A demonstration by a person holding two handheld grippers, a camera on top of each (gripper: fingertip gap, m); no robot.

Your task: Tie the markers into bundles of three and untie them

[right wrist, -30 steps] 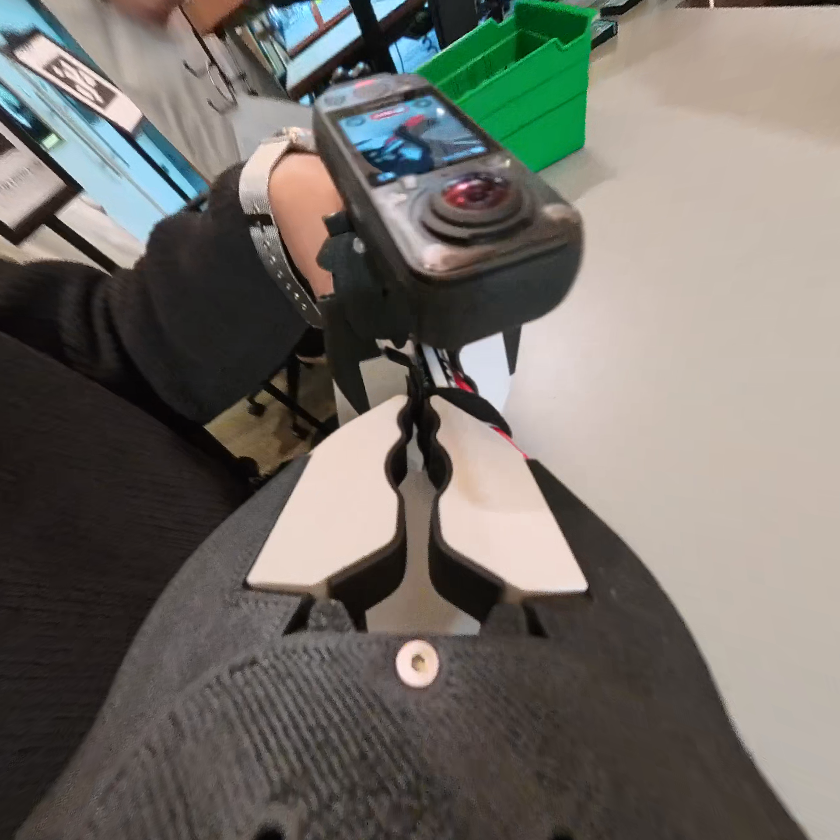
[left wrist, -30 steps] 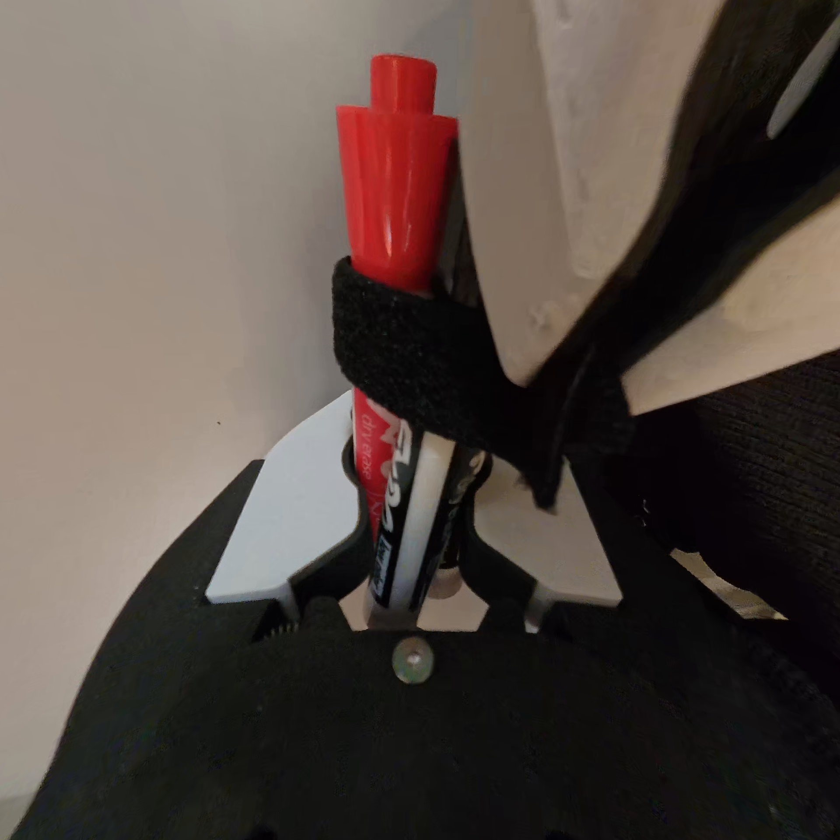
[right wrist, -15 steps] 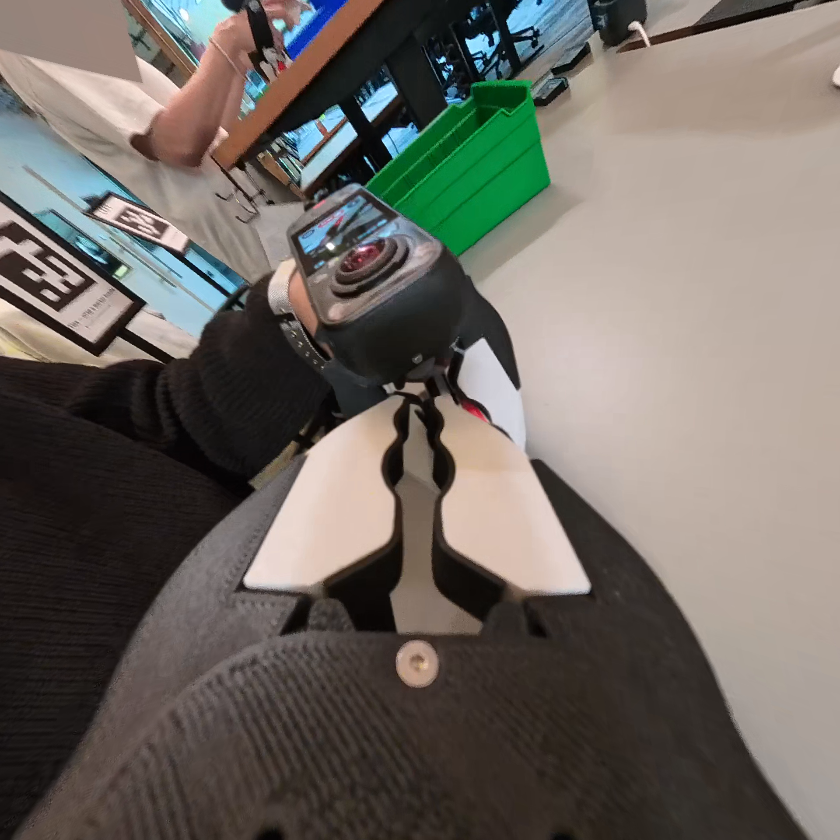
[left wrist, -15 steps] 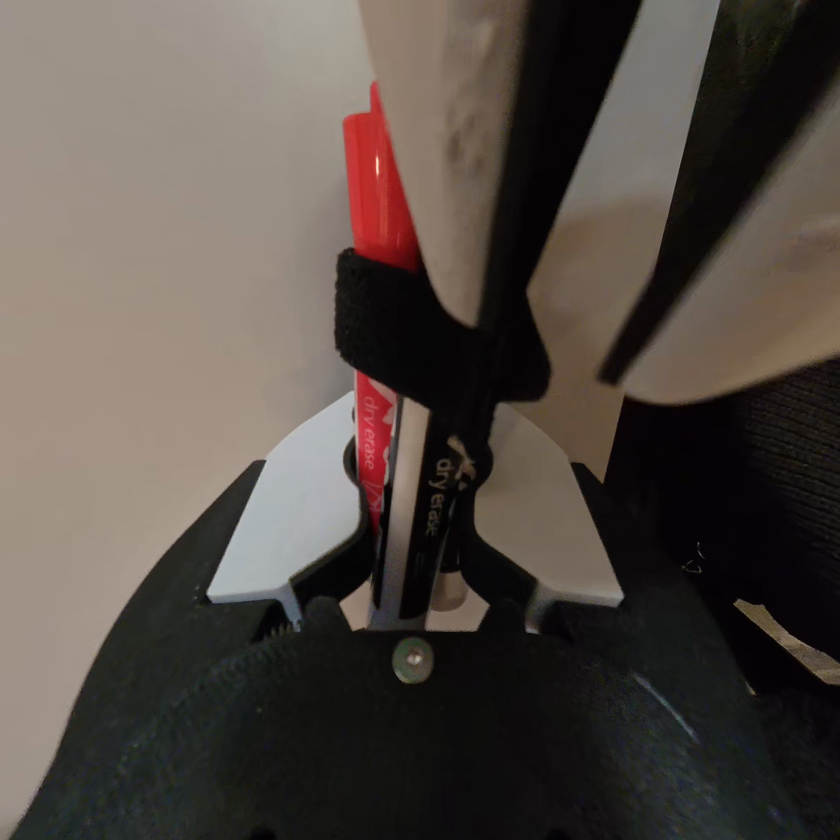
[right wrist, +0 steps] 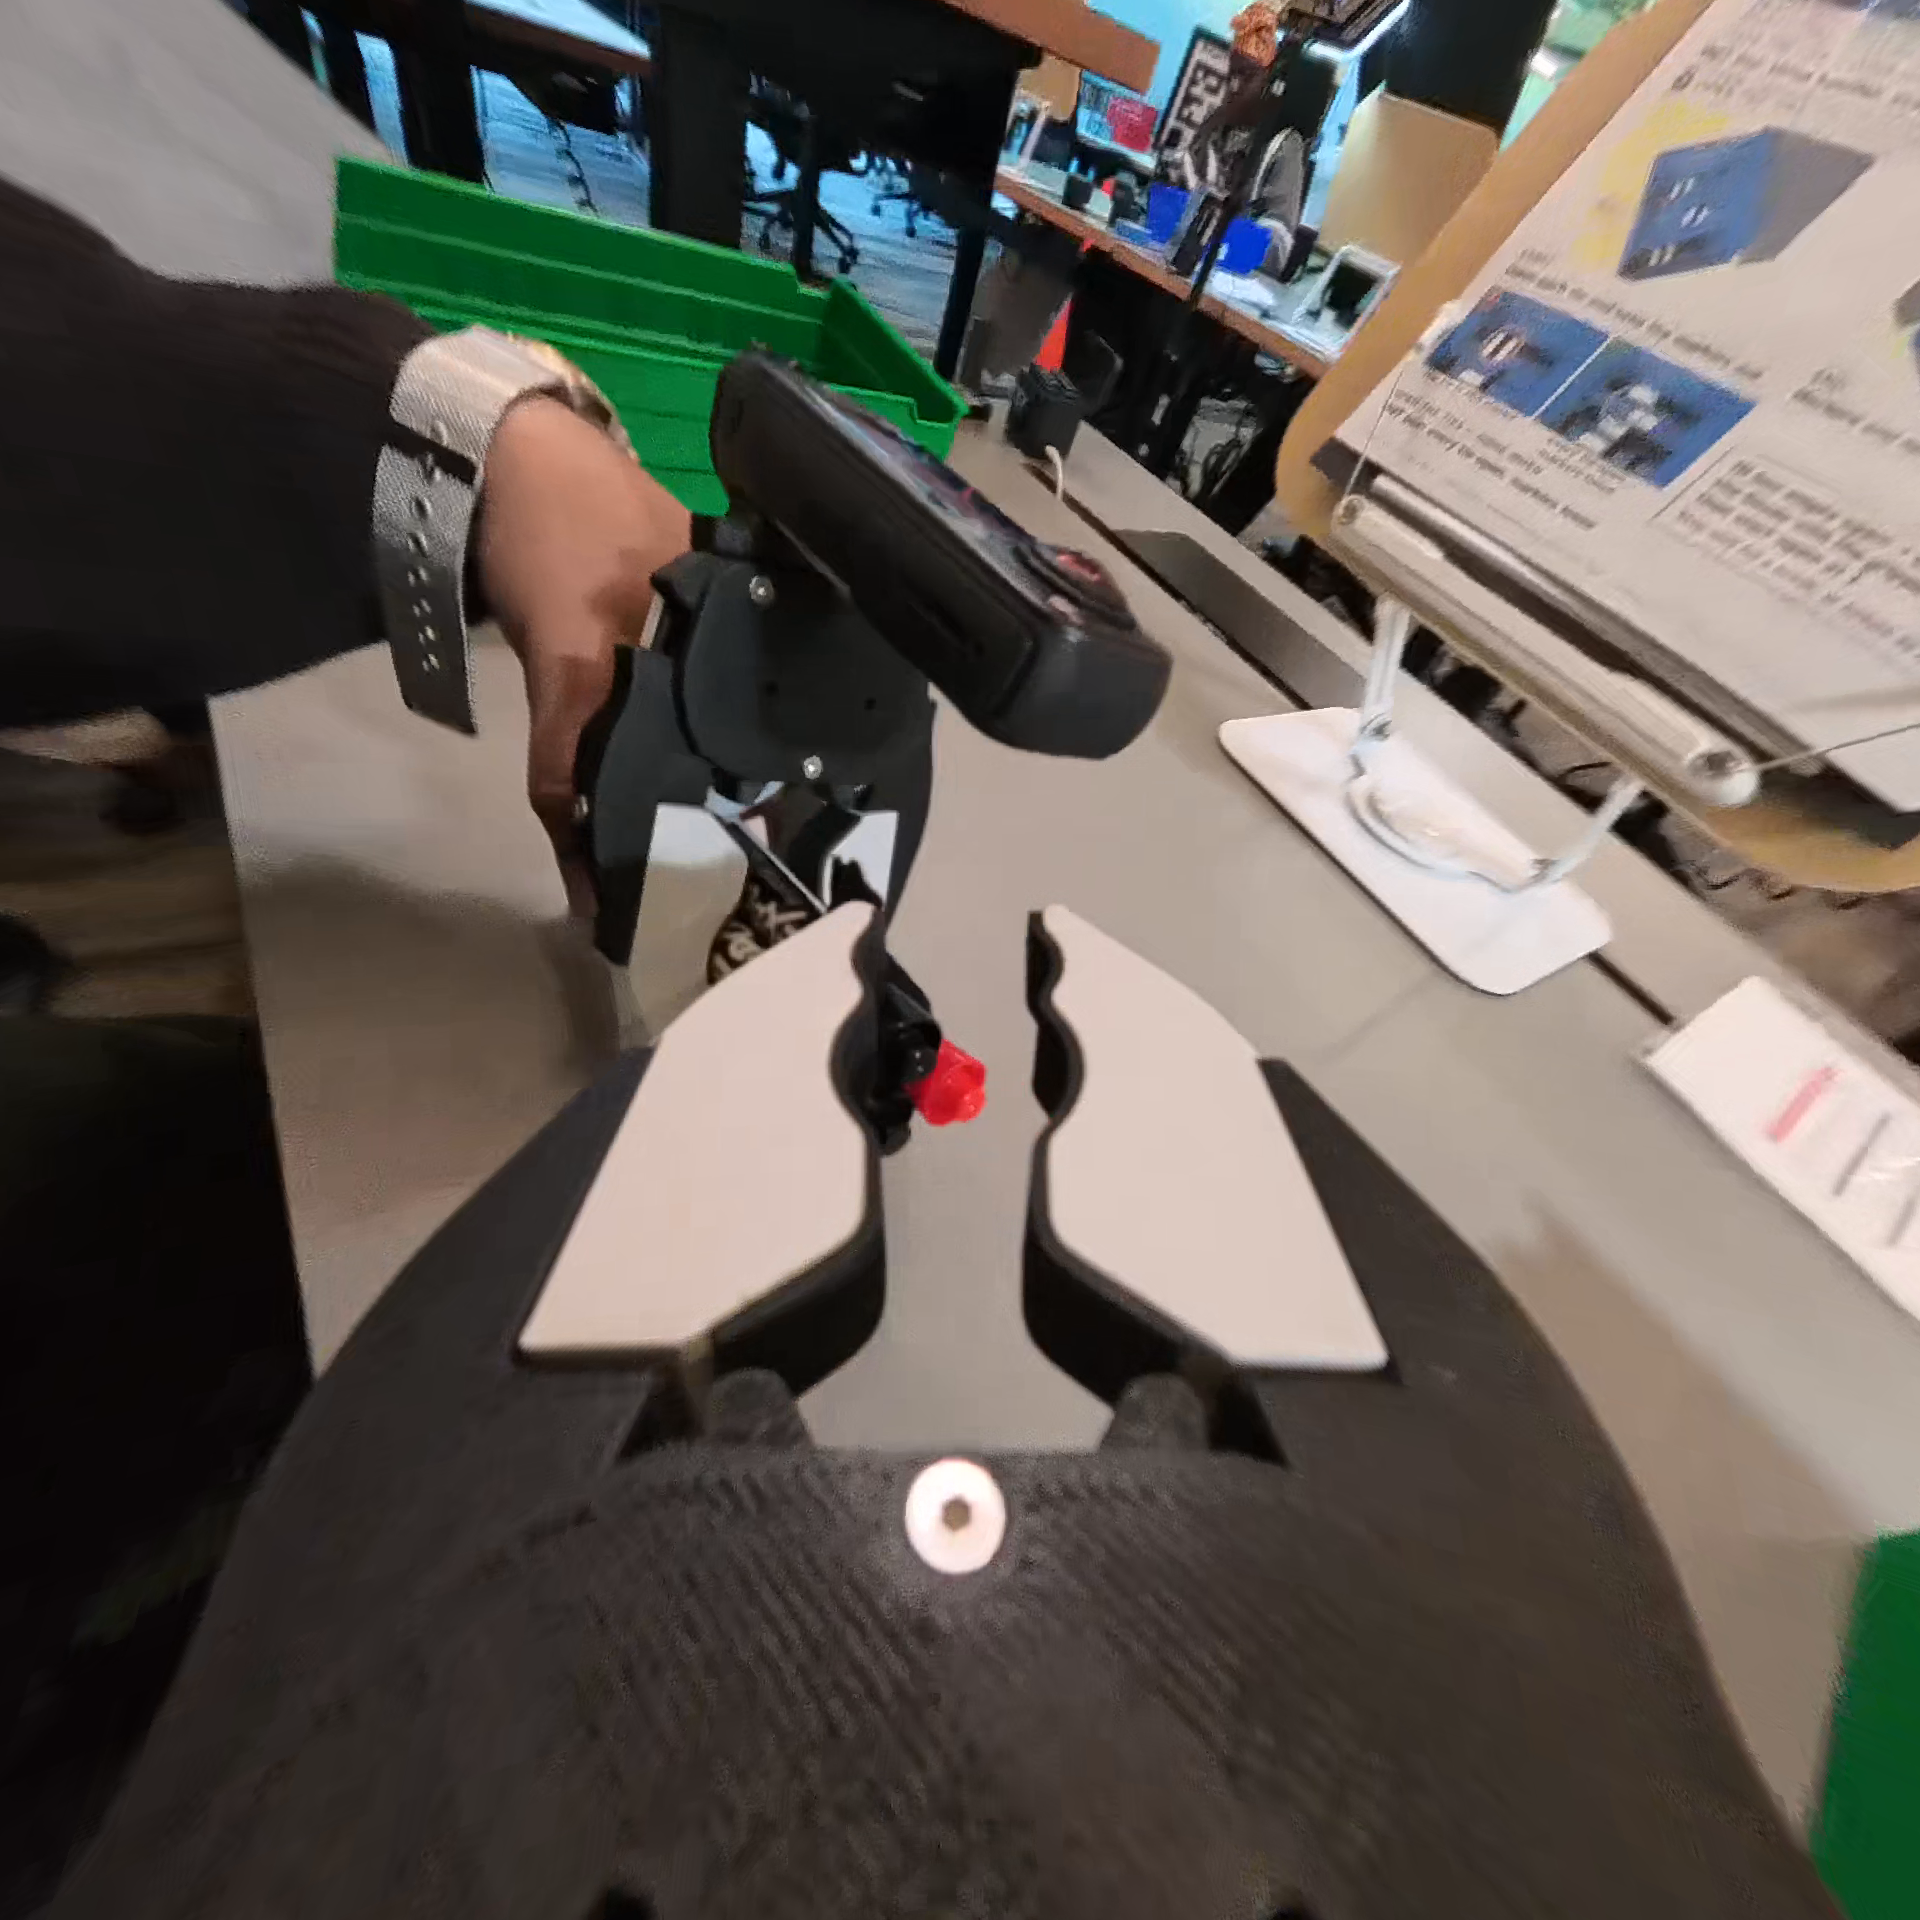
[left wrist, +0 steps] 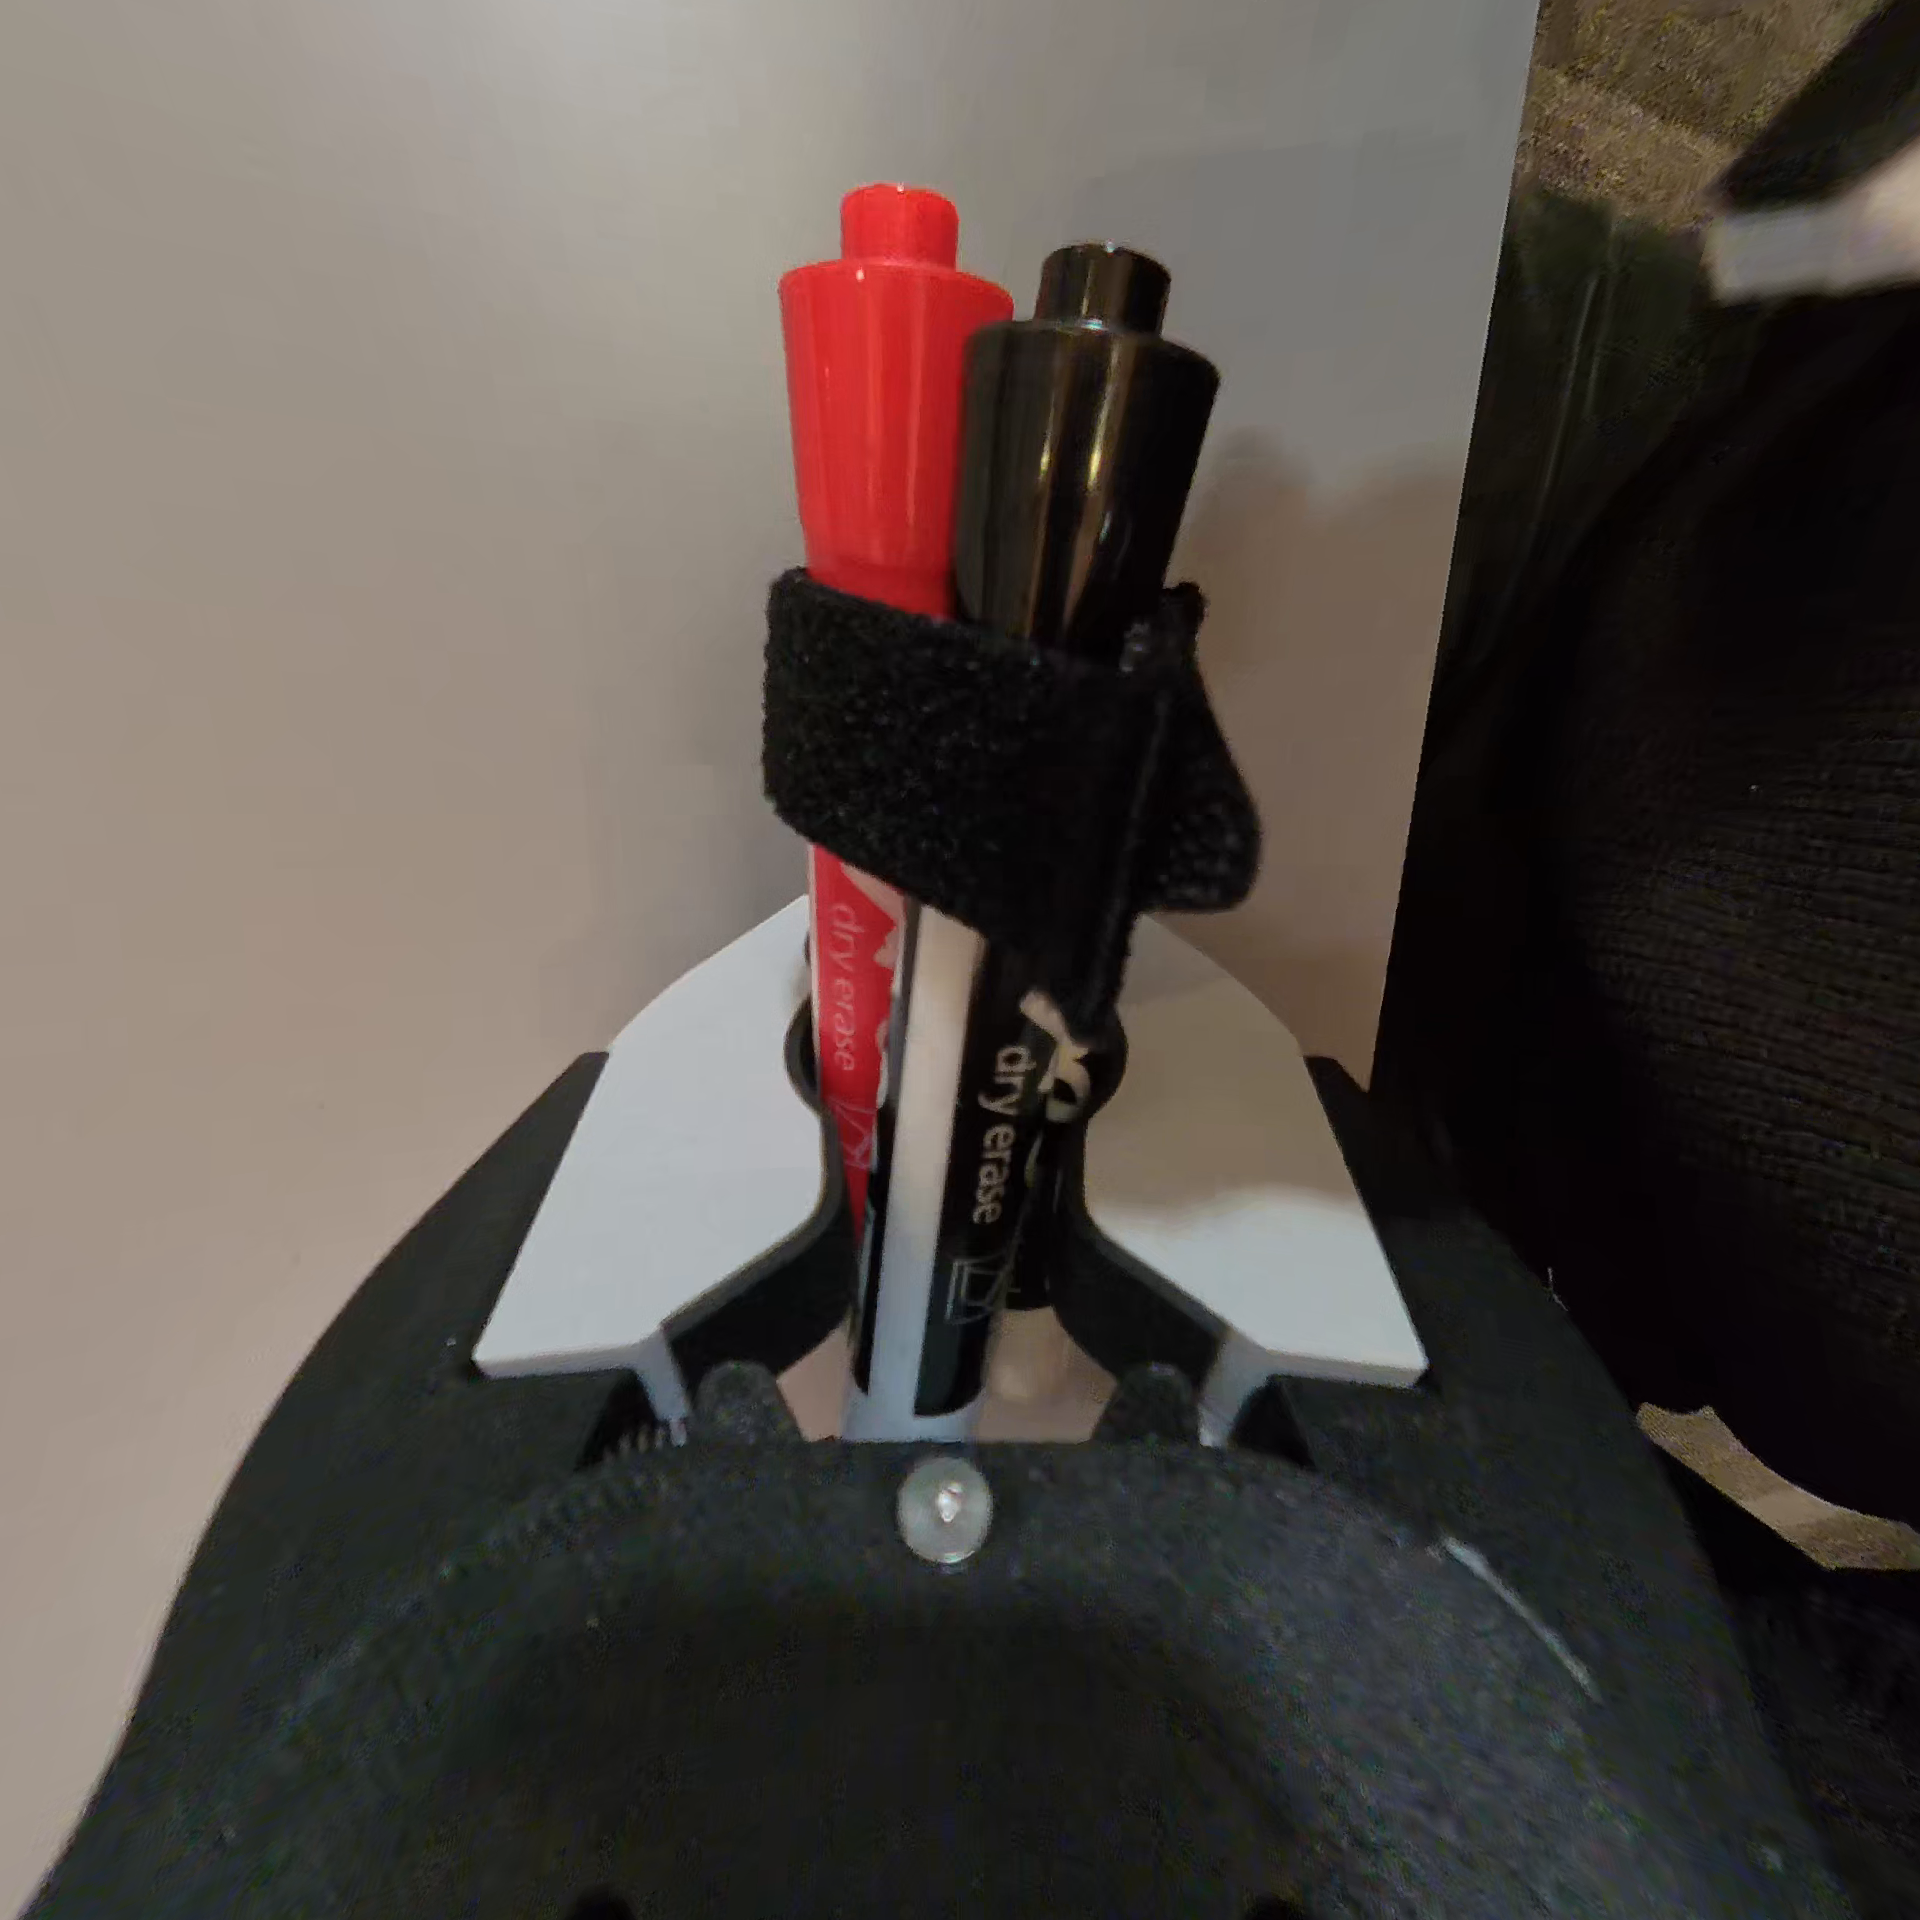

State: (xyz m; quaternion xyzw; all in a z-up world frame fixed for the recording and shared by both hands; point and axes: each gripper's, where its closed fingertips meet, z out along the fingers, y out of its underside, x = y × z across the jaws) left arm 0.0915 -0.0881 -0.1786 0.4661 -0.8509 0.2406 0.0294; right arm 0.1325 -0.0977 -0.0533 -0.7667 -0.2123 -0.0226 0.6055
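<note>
In the left wrist view my left gripper point(left wrist: 956, 997) is shut on a bundle of markers that stands upright between its white fingers point(left wrist: 665, 1174). A red marker point(left wrist: 894, 416) and a black marker point(left wrist: 1091, 468) show, with a pale barrel end low behind them. A black hook-and-loop strap point(left wrist: 935, 748) is wrapped around them, and its end folds over at the right. My right gripper point(right wrist: 951, 935) is open and empty. It hangs just short of the bundle, whose red cap point(right wrist: 940, 1086) shows below the gap. The left gripper point(right wrist: 769, 873) shows there too, in a hand.
The grey table point(right wrist: 1195, 727) carries a green bin point(right wrist: 623, 301) at the far left. A white stand base point(right wrist: 1434, 852) at the right holds a board with a printed sheet point(right wrist: 1662, 416). A white card point(right wrist: 1818, 1122) lies at the right edge. A dark sleeve point(left wrist: 1714, 935) fills the right. My right fingertips sit around 12 cm from my left ones.
My right gripper was pinched on the strap end at the bundle; it has opened, let go and drawn back. The strap stays wrapped. My left gripper keeps its hold on the bundle.
</note>
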